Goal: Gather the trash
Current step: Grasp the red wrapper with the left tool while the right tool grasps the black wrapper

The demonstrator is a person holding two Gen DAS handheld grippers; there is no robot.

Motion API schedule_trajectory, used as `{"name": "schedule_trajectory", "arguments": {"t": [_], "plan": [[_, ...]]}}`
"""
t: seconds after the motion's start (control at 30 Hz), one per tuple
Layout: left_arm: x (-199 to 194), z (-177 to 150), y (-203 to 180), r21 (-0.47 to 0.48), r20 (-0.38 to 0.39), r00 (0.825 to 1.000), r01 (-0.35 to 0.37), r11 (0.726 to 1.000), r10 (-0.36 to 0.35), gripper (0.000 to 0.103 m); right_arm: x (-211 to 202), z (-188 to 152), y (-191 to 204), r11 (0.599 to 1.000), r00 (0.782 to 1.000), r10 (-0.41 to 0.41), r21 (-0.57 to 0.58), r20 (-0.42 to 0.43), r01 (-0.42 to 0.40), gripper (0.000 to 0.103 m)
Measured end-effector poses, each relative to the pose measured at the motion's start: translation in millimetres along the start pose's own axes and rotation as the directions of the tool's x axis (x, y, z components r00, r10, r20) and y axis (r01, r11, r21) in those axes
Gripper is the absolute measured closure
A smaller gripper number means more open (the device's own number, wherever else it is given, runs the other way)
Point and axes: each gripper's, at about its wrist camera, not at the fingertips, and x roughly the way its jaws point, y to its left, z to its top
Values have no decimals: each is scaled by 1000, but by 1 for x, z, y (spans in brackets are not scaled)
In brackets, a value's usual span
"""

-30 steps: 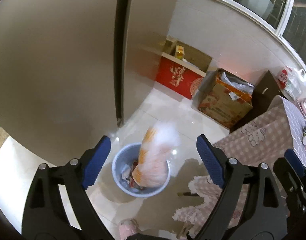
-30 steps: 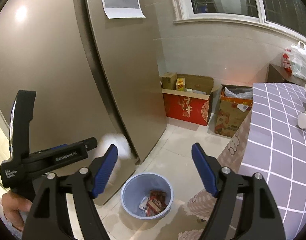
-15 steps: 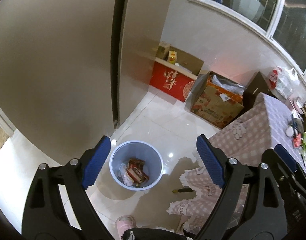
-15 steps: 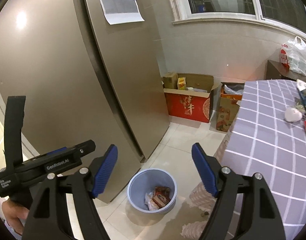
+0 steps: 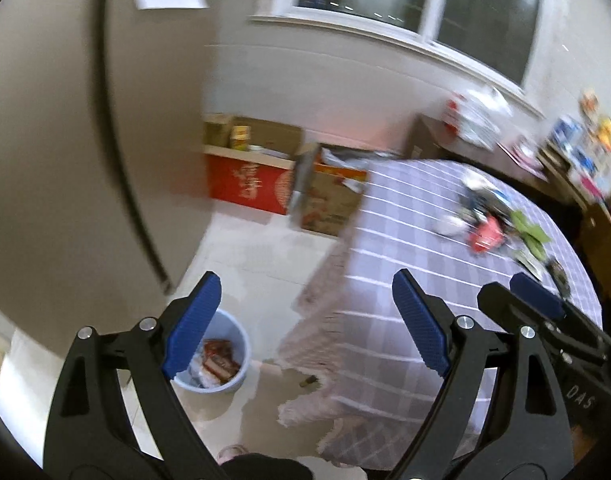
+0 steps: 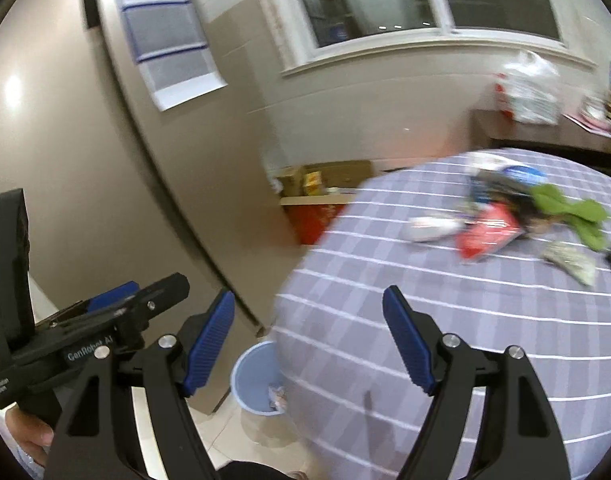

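A light blue trash bin [image 5: 241, 354] [image 6: 249, 380] stands on the tiled floor beside the table, with wrappers inside. Several pieces of trash lie far out on the purple checked tablecloth [image 6: 385, 300]: a red packet [image 6: 487, 236] [image 5: 485, 234], a crumpled white tissue [image 6: 427, 227], green scraps [image 6: 569, 210] [image 5: 527, 228] and a blue-and-white wrapper [image 6: 509, 174]. My left gripper [image 5: 305, 320] is open and empty, above the floor and the table's edge. My right gripper [image 6: 309, 336] is open and empty too, over the near part of the table. Both views are blurred by motion.
A tall beige fridge [image 5: 65, 120] stands on the left. A red carton [image 5: 245, 184] and a brown cardboard box [image 5: 329, 200] sit against the back wall under the window. A dark side cabinet [image 6: 545, 136] with a white plastic bag [image 6: 525, 88] stands behind the table.
An orange-and-white bag dropped into the bin a second ago. Both grippers then rose and swung right, away from the bin toward the table, so the trash on the cloth came into view.
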Motion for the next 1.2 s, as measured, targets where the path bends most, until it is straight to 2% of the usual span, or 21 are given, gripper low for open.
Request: {"name": "schedule_trajectory", "arguments": {"t": [0.1,0.27,0.4,0.53,0.67,0.8,0.83,0.9,0.93,1.0,1.03,1.07,1.1,1.13,1.17,1.2], "plan": [[12,2,-50,74,-34,997,70,995,-68,17,-17,6,-47,997,998,-63,38,-10,63,27],[42,6,-127,210,-92,991,112,971,-94,17,-44,10,-114,984,986,-165,68,-14,165,27],[68,9,-169,298,-123,988,129,946,-96,17,-56,14,-172,957,961,-272,94,-54,276,27],[96,13,-198,377,-129,990,107,920,-62,17,-60,13,-220,928,937,-340,130,-83,348,27],[117,16,-214,415,-122,992,88,905,-40,17,-55,11,-248,909,918,-381,137,-111,394,27],[132,19,-222,449,-113,993,70,891,-21,18,-41,14,-266,902,908,-392,129,-146,411,27],[136,19,-223,455,-113,994,63,888,-13,20,-37,15,-269,903,907,-392,126,-154,411,27],[145,20,-225,460,-137,990,78,884,-16,35,-30,15,-273,906,907,-383,119,-172,406,28],[149,20,-224,452,-151,988,82,888,-15,39,-28,15,-272,909,910,-375,121,-179,398,28],[155,20,-224,437,-182,983,106,893,-27,53,-25,17,-274,911,911,-369,120,-186,394,28],[155,21,-223,428,-181,983,111,897,-35,60,-24,17,-275,911,909,-371,115,-190,396,32],[155,21,-222,426,-185,982,111,898,-34,81,-23,17,-275,911,908,-371,111,-194,396,37],[154,22,-221,415,-200,978,132,900,-51,84,-22,17,-275,912,908,-369,111,-199,395,42],[153,22,-220,401,-207,976,142,905,-62,84,-23,18,-276,909,904,-378,107,-198,403,54],[151,21,-218,392,-203,977,142,909,-65,85,-22,18,-275,908,901,-385,96,-201,409,58],[150,20,-216,386,-199,978,137,912,-63,85,-22,18,-274,909,902,-383,90,-200,406,72]]}}
